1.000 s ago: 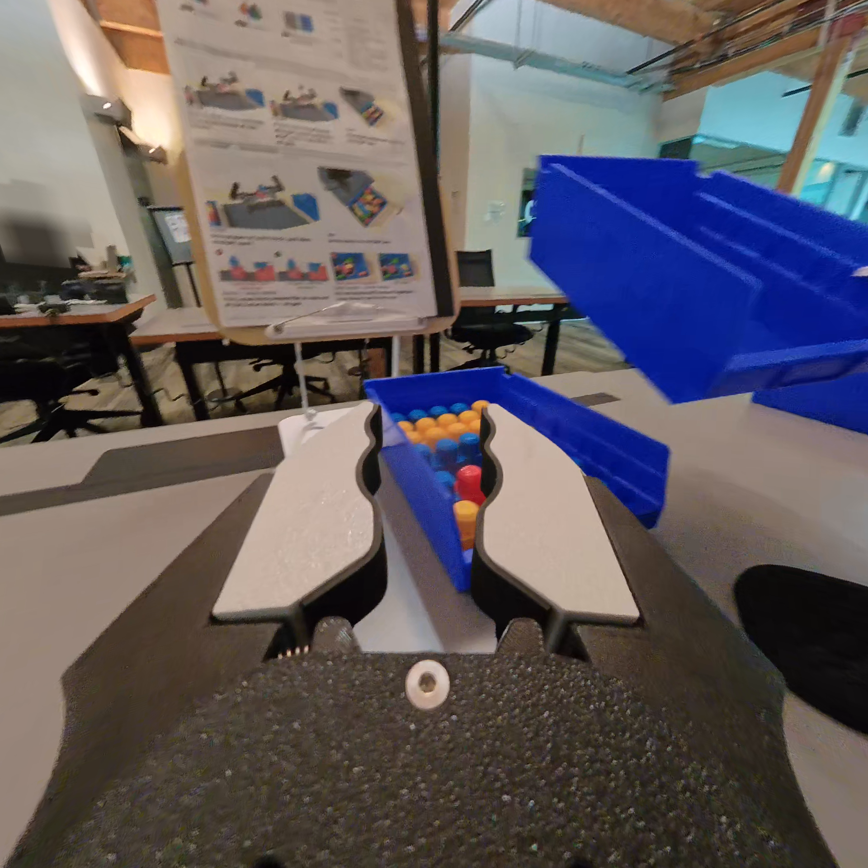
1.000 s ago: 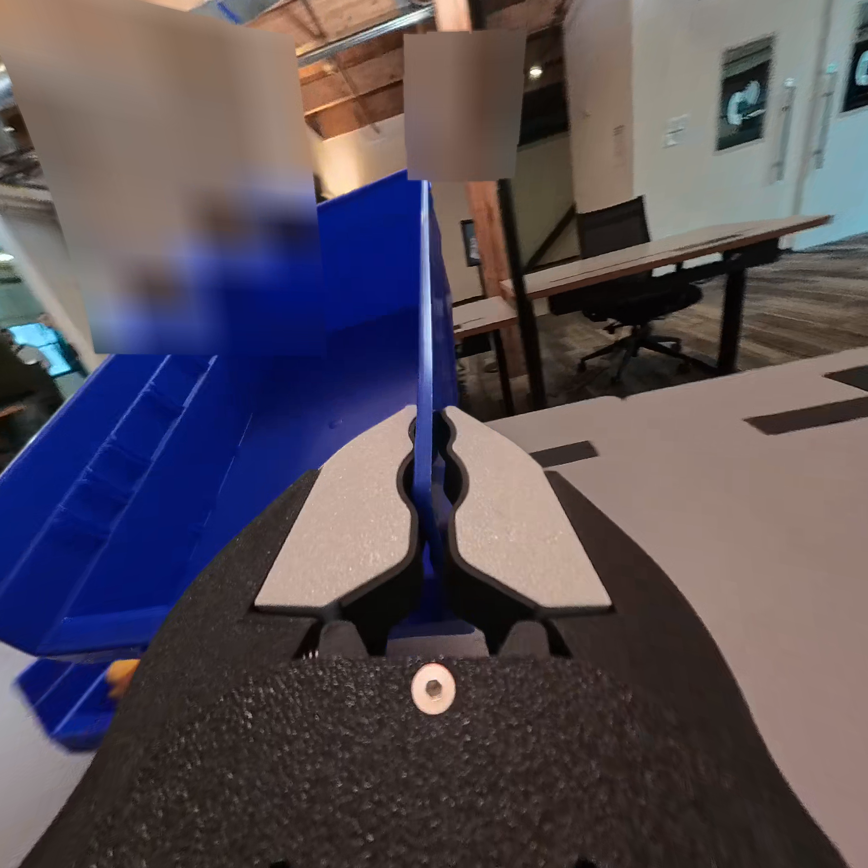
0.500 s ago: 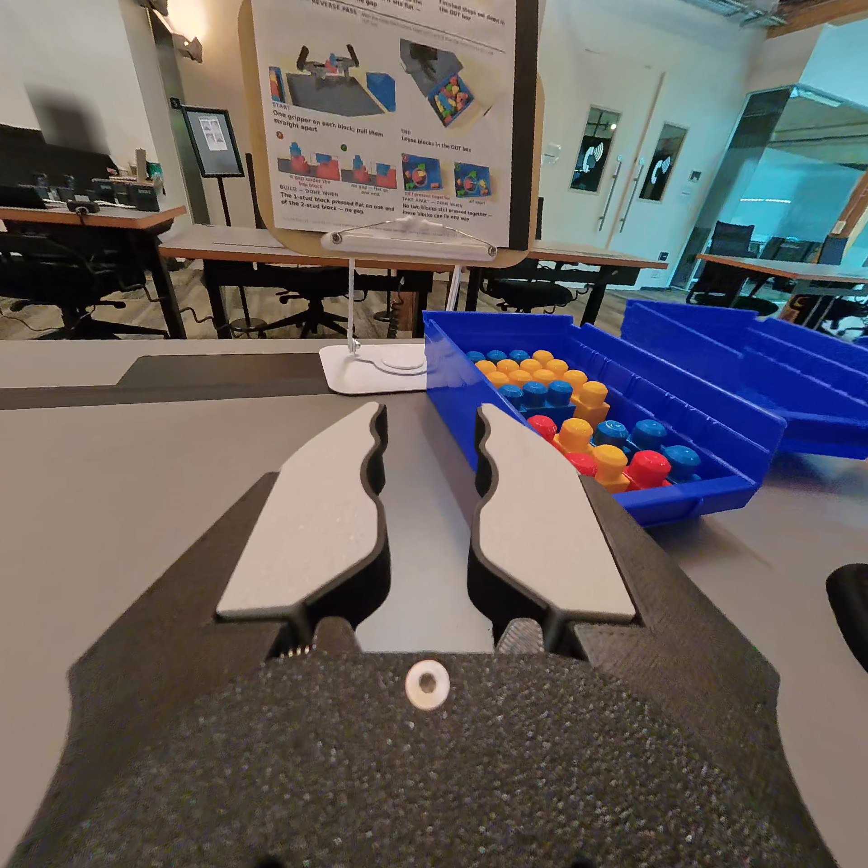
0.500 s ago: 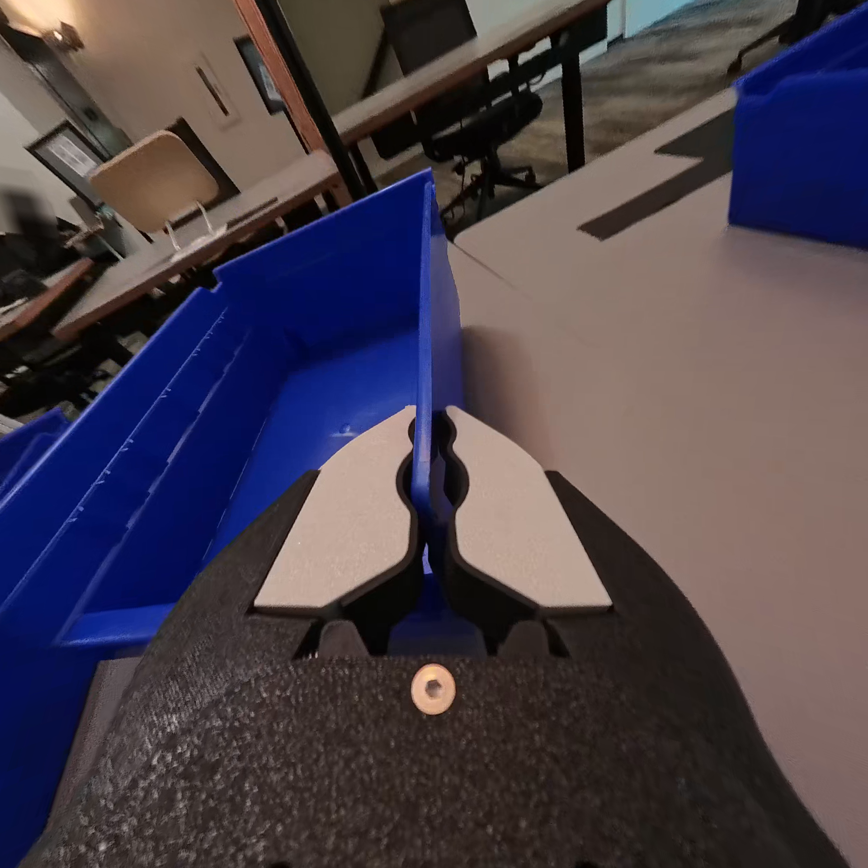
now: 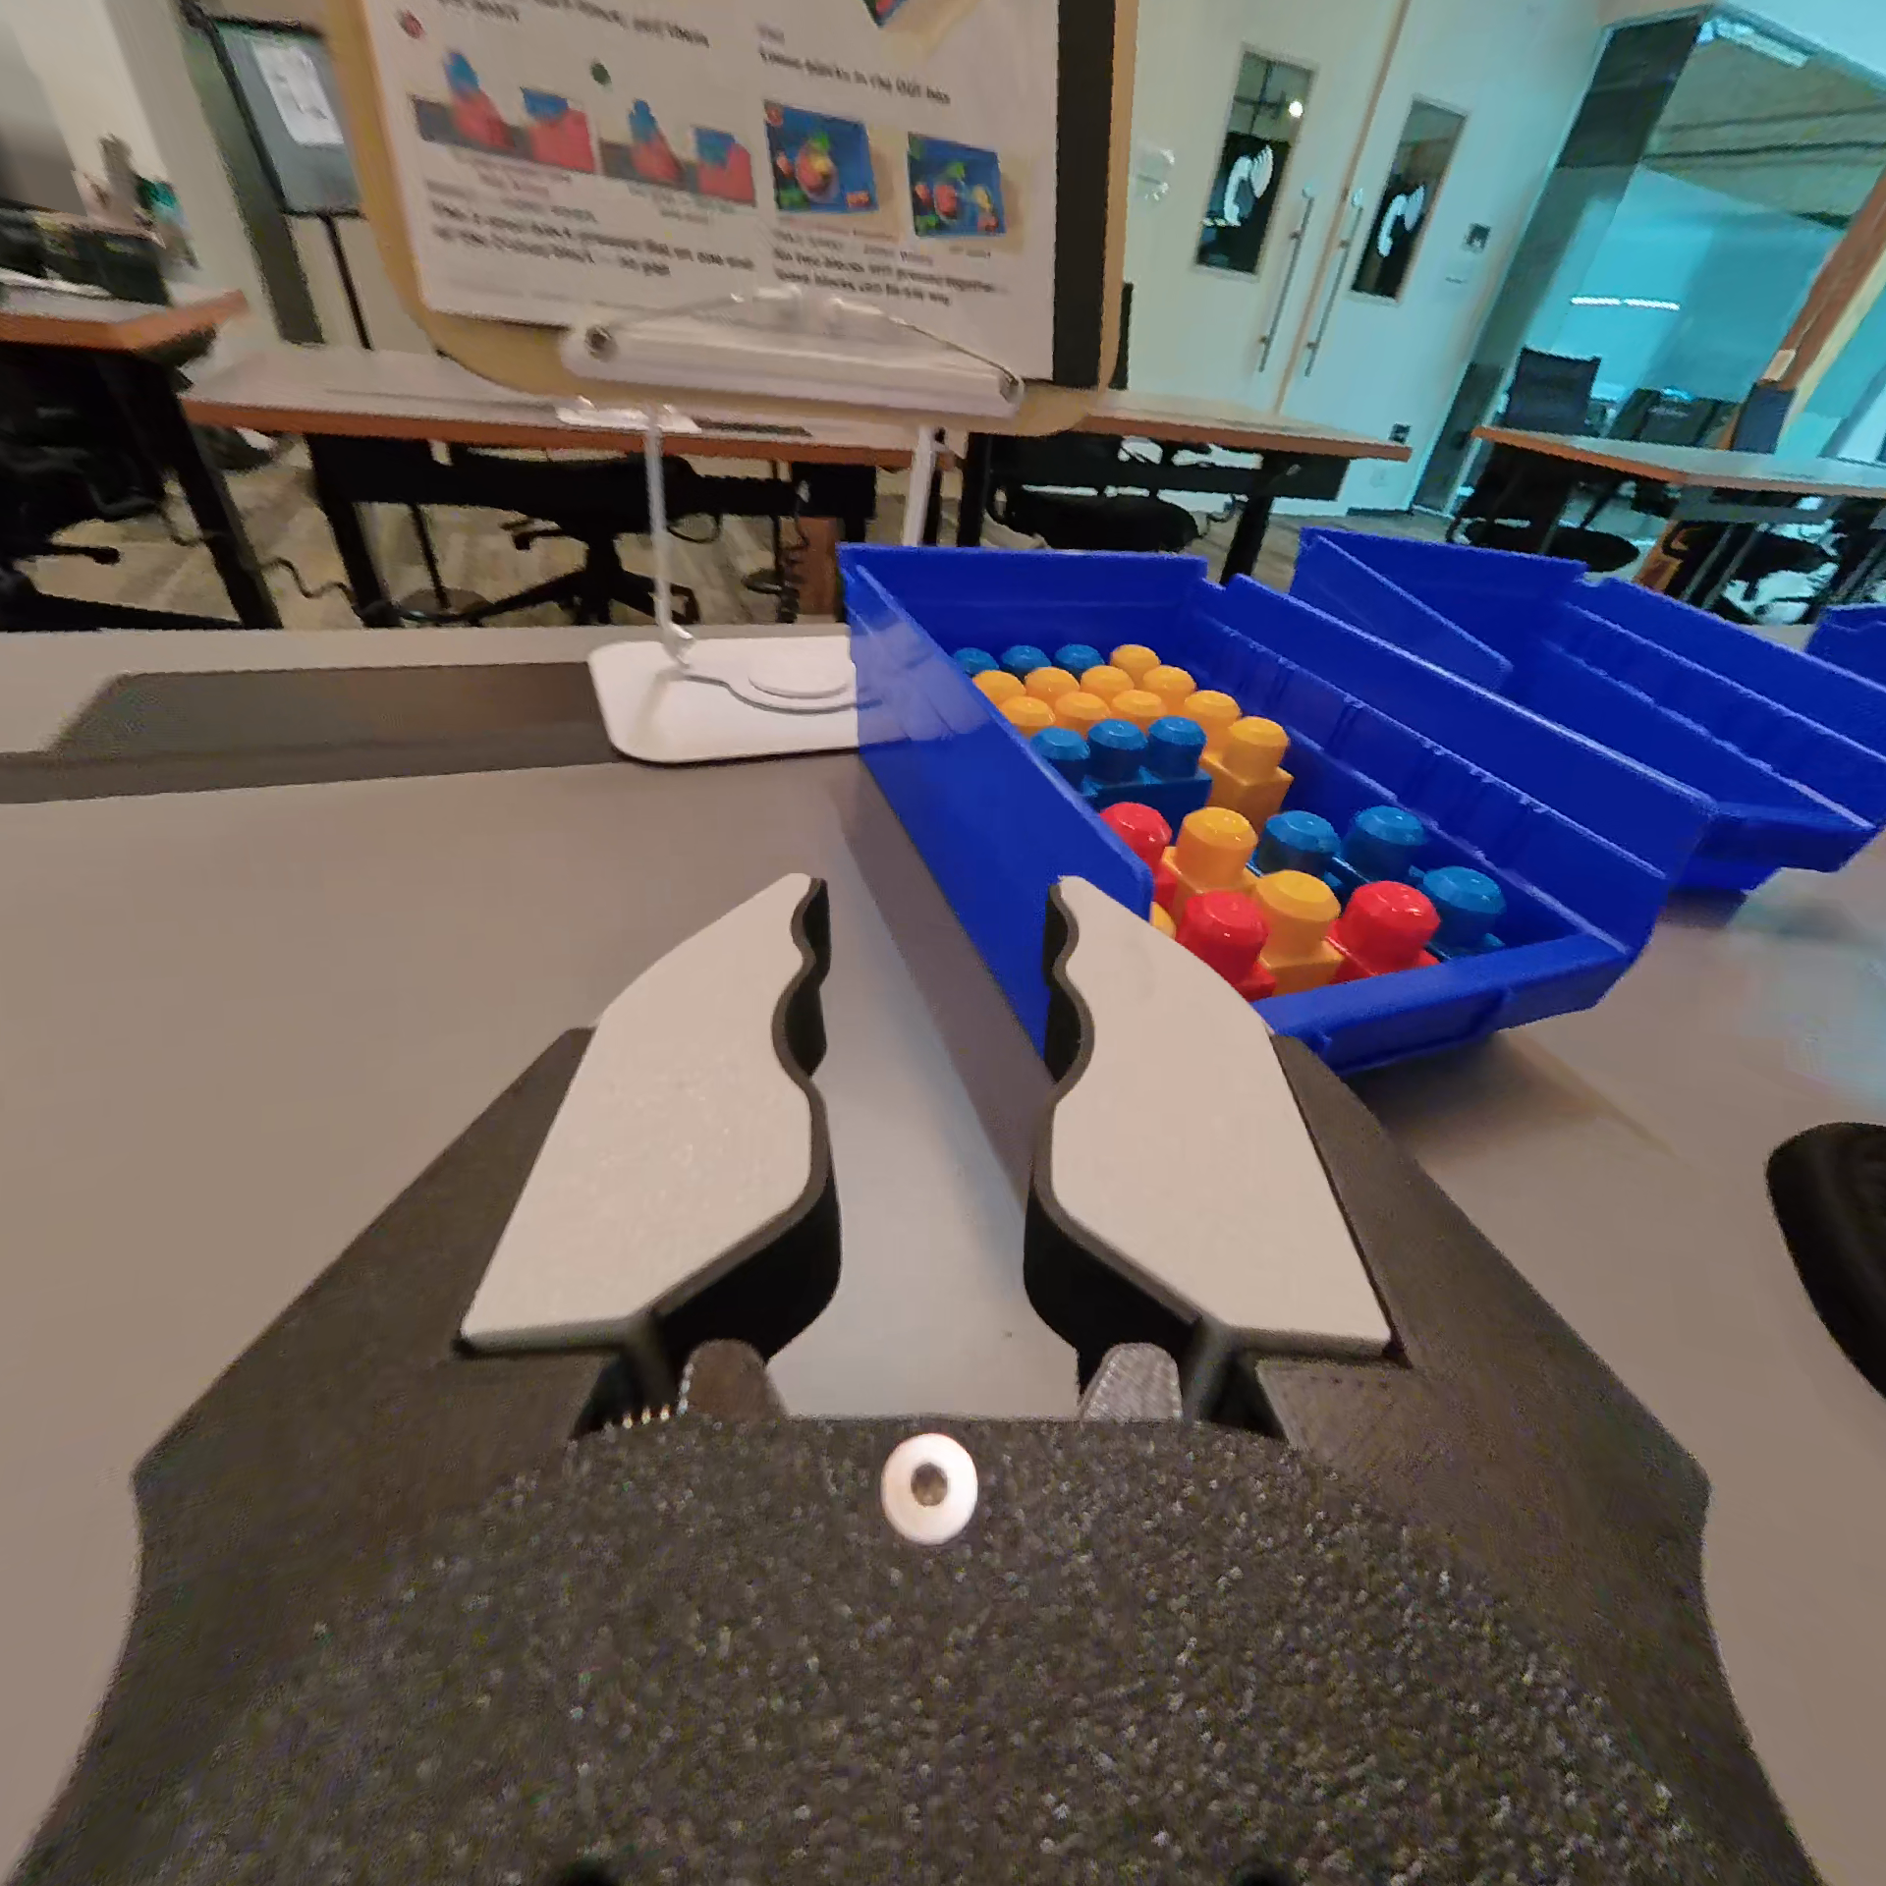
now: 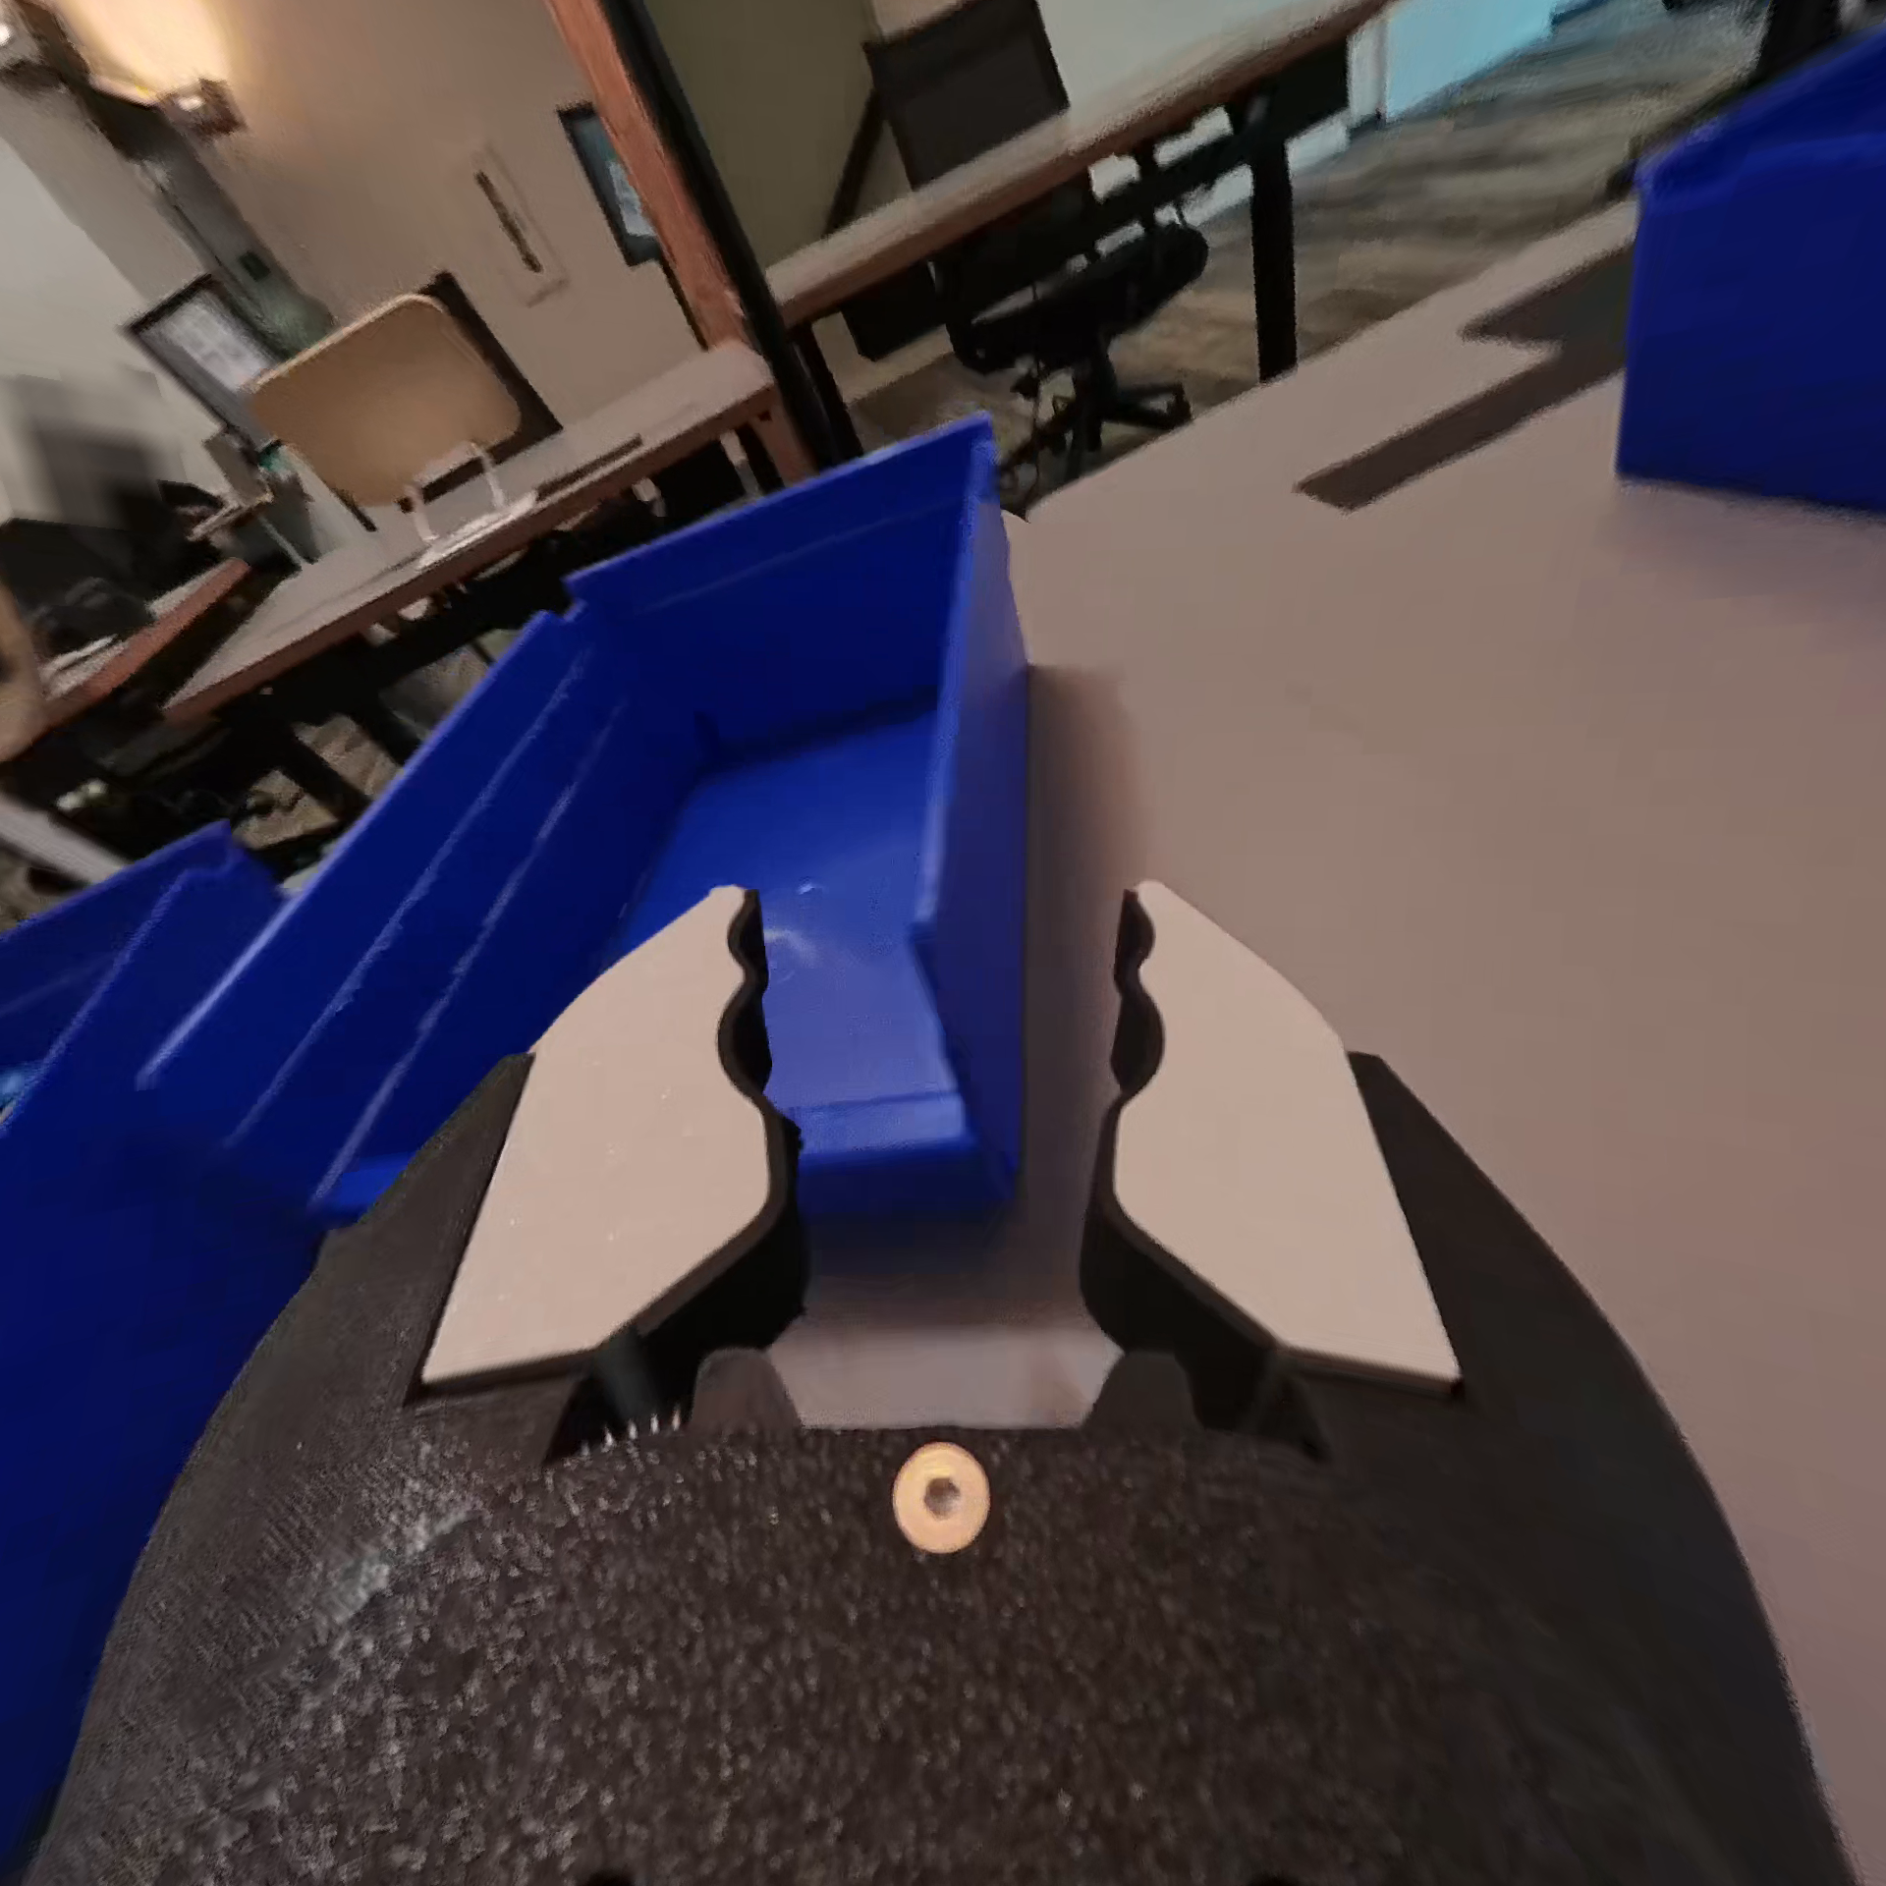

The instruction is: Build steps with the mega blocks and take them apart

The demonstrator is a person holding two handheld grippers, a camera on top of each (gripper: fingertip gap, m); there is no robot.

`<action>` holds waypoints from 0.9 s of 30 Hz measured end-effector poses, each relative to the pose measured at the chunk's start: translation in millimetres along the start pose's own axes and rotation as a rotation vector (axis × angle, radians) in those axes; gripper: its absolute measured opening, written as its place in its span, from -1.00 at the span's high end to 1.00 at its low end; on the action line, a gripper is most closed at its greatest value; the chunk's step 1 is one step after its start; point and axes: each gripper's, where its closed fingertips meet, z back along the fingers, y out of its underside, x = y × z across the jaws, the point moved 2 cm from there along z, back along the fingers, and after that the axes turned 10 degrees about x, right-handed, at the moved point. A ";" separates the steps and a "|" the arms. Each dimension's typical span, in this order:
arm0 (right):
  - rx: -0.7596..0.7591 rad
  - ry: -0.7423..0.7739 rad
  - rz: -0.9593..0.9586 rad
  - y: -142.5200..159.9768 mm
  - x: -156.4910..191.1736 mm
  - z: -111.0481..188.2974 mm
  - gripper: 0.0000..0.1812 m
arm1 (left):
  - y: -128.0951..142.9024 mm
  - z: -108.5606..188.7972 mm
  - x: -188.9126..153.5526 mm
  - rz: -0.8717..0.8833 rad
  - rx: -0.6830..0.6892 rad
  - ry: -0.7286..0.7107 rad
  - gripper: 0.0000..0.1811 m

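Observation:
In the left wrist view a blue bin point(image 5: 980, 816) holds several red, orange and blue mega blocks point(image 5: 1214, 847). My left gripper point(image 5: 934, 908) is open and empty, low over the grey table just left of that bin's near corner. In the right wrist view my right gripper point(image 6: 939, 908) is open, and the right wall of an empty blue bin point(image 6: 975, 816) stands between its fingers without either pad touching it. This empty bin rests on the table and also shows in the left wrist view point(image 5: 1633, 694), right of the full bin.
A white stand point(image 5: 714, 694) with an instruction board stands behind the full bin. Another blue bin point(image 6: 1755, 337) sits at the far right of the right wrist view, and one more at its left edge point(image 6: 112, 1021). A black patch point(image 5: 1837, 1235) lies on the table at right. My hands' fingertips stand some 50 cm from each other.
The right gripper carried the empty bin down from a tilted, raised pose onto the table, then opened and let go of its wall. The left gripper moved back off the full bin's wall.

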 end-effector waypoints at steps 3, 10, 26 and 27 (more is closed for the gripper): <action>-0.017 -0.126 0.159 11.1 46.5 38.9 0.29 | 4.6 -18.6 -19.6 0.001 0.057 0.078 0.56; 0.140 -0.512 0.335 90.4 184.0 75.3 0.22 | 11.3 -58.4 -49.0 0.006 0.156 0.116 0.45; 0.296 -0.418 0.435 143.8 238.5 41.0 0.32 | 23.6 -66.8 -13.8 0.010 0.220 -0.097 0.95; 0.291 -0.424 0.438 147.6 243.5 45.4 0.35 | 24.2 -63.1 -10.1 0.023 0.217 -0.105 0.95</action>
